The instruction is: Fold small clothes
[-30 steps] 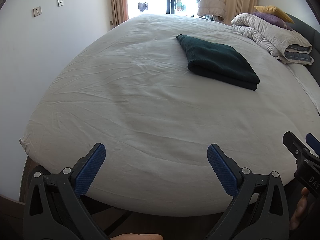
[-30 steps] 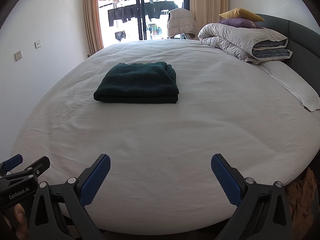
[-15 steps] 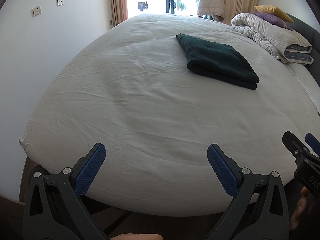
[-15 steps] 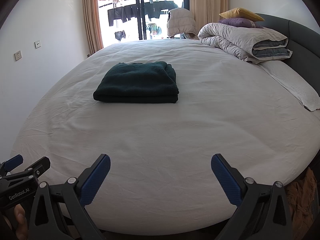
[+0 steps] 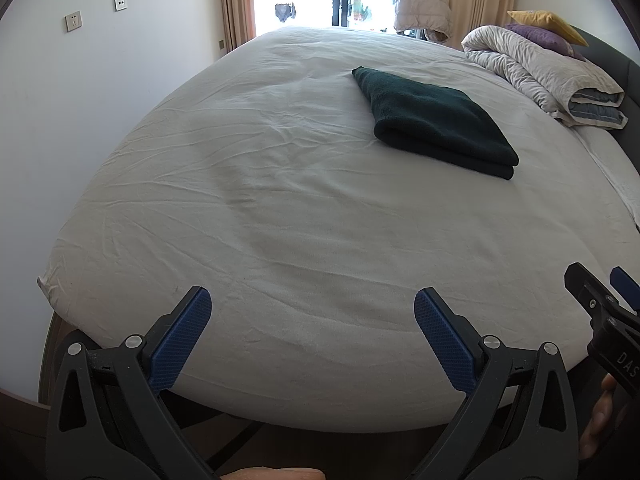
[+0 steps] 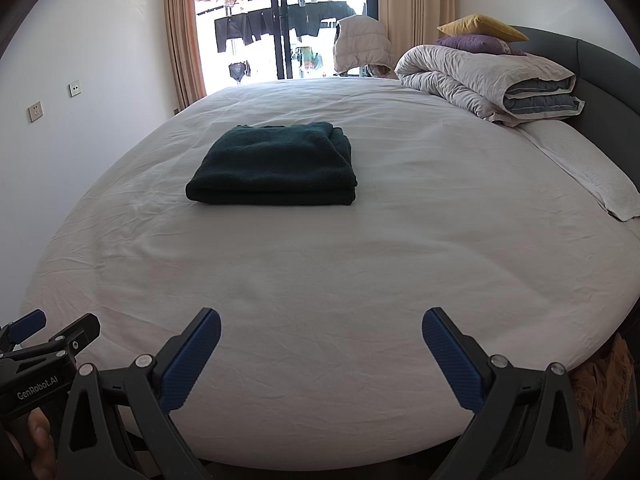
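White bed (image 6: 360,280), folded dark-green garment (image 6: 276,168)

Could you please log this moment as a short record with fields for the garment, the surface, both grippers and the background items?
garment: dark green garment, folded into a flat stack, lying untouched
surface: white bed sheet, lightly wrinkled
left gripper: open, empty, at the near bed edge
right gripper: open, empty, at the near bed edge
background: rolled duvet with purple pillow and yellow pillow on top
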{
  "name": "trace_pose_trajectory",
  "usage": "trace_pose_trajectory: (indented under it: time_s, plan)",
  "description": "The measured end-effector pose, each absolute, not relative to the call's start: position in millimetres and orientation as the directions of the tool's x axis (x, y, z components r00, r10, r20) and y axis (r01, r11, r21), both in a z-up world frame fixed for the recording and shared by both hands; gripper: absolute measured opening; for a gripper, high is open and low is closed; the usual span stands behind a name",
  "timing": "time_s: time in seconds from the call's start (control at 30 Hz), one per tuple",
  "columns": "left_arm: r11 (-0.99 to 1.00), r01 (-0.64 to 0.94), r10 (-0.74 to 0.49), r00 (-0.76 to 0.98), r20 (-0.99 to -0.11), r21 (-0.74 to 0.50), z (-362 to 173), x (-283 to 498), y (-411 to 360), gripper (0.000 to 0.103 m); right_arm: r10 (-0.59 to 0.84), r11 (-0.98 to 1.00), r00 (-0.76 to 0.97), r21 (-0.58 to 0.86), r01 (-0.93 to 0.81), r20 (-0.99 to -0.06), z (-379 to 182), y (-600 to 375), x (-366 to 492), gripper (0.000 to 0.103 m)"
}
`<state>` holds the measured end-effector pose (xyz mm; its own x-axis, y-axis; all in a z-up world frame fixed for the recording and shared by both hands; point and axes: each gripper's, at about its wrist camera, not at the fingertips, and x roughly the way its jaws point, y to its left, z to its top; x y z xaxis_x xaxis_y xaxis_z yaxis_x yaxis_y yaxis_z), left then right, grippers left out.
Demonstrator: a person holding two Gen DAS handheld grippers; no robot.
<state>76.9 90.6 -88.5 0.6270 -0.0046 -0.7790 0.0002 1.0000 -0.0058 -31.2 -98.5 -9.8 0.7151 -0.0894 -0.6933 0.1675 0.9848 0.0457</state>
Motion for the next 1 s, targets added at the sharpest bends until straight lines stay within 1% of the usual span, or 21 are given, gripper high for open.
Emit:
trace_pose_trajectory:
  time_s: [1.0]
  plan:
    - [1.000, -0.002, -0.004, 0.625, -0.780, -0.006, -89.1, 76.4, 90.7, 0.103, -0.090, 0.984, 0.713, 0.047, 0.170, -0.695, -10.4, -100.6, -33.3, 0.103]
